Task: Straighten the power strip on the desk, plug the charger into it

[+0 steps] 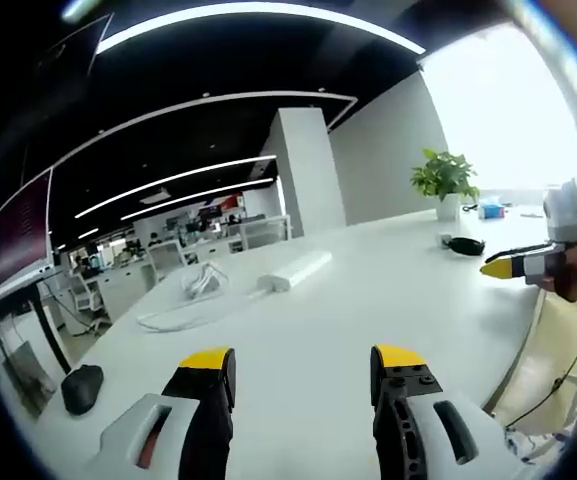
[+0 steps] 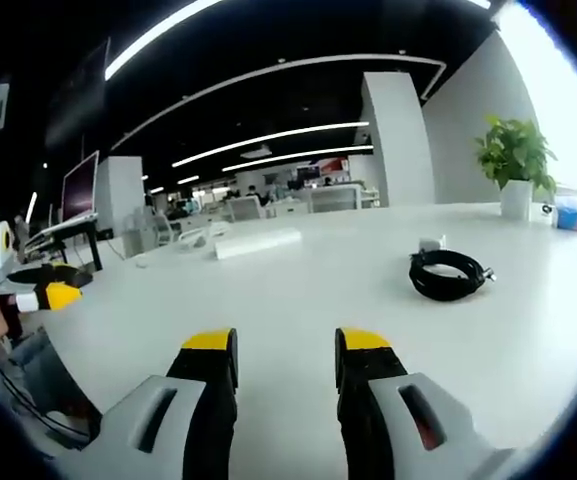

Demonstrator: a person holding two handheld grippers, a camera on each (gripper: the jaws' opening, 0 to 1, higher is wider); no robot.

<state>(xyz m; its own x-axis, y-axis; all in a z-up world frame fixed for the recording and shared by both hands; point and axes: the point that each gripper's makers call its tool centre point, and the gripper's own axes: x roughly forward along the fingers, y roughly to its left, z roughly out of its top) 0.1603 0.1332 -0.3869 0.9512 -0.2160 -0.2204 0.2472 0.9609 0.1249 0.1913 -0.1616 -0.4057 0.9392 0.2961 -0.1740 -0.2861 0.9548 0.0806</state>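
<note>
White desk w/ power strip & charger untouched; both hand-held grippers, left & right, hover level, jaws apart, empty.

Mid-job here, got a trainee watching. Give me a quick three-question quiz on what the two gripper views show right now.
1. True or false: the power strip lies on the white desk with neither gripper touching it.
2. What sits next to the small white charger block?
A. a mouse
B. a coiled black cable
C. a mug
3. Fill in: the left gripper and right gripper both have their jaws ____.

Key
1. True; both grippers are short of it.
2. B; the coil lies just in front of the block in the right gripper view.
3. Open; nothing sits between either pair.
</note>
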